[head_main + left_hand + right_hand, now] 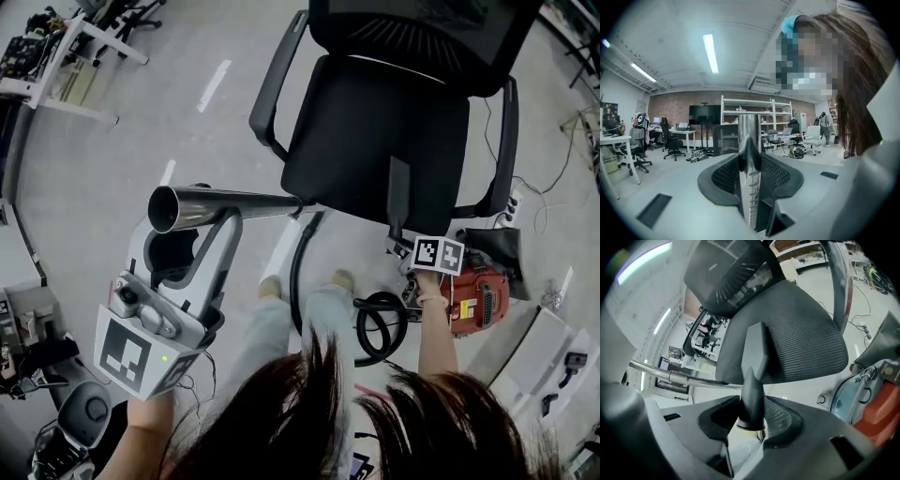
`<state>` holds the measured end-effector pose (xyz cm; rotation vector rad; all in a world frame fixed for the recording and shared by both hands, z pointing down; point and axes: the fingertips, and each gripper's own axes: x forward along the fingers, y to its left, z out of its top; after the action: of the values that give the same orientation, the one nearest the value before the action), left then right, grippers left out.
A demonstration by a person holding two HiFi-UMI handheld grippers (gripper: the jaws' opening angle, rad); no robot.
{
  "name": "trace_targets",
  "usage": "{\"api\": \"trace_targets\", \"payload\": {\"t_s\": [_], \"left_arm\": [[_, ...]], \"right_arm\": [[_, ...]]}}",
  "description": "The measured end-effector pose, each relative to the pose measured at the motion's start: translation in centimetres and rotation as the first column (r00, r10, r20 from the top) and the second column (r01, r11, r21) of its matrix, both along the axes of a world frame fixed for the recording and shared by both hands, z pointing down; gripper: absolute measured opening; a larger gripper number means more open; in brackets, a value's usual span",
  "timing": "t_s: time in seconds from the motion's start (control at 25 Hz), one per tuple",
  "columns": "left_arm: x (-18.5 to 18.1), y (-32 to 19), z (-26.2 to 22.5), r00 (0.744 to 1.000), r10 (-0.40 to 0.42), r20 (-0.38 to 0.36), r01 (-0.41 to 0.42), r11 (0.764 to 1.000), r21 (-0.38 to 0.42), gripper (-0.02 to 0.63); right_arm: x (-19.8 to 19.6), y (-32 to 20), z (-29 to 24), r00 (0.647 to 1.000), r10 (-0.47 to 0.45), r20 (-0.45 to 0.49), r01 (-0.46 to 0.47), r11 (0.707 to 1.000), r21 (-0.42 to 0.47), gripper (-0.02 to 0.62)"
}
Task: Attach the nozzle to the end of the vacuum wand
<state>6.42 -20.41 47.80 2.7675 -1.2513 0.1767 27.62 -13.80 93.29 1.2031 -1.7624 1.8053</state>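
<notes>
In the head view my left gripper is shut on the chrome vacuum wand, which lies level with its open end toward the left. In the left gripper view the wand stands clamped between both pads of that gripper. My right gripper is shut on the black crevice nozzle, held over the chair seat to the right of the wand and apart from it. In the right gripper view the nozzle rises from the right gripper, its round collar between the pads, and the wand crosses at left.
A black office chair stands just beyond both grippers. The red vacuum body sits on the floor at right, with a black hose coiled beside it. The person's legs and shoes are below. Desks stand at far left.
</notes>
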Motion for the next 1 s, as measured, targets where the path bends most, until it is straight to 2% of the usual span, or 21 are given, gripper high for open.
{"api": "trace_targets", "payload": {"t_s": [0.24,0.64,0.8,0.92,1.0], "left_arm": [[-0.4,0.3,0.2,0.998,0.005,0.067,-0.005,1.000,0.003,0.149],[-0.1,0.4,-0.2,0.998,0.030,0.062,-0.029,0.999,-0.014,0.147],[0.3,1.0,-0.5,0.996,0.077,0.041,-0.077,0.997,-0.008,0.147],[0.1,1.0,-0.2,0.993,0.087,0.077,-0.086,0.996,-0.017,0.146],[0.1,0.9,-0.6,0.993,0.093,0.072,-0.093,0.996,-0.008,0.146]], "right_arm": [[-0.3,0.5,-2.0,0.998,0.054,0.028,-0.054,0.998,0.010,0.172],[-0.1,0.7,-5.4,0.995,0.093,0.046,-0.095,0.995,0.038,0.172],[-0.1,0.6,-6.9,0.992,0.112,0.057,-0.115,0.992,0.058,0.172],[-0.2,0.5,-8.1,0.990,0.129,0.065,-0.133,0.989,0.071,0.172],[-0.5,0.6,-9.0,0.988,0.140,0.068,-0.145,0.986,0.083,0.172]]}}
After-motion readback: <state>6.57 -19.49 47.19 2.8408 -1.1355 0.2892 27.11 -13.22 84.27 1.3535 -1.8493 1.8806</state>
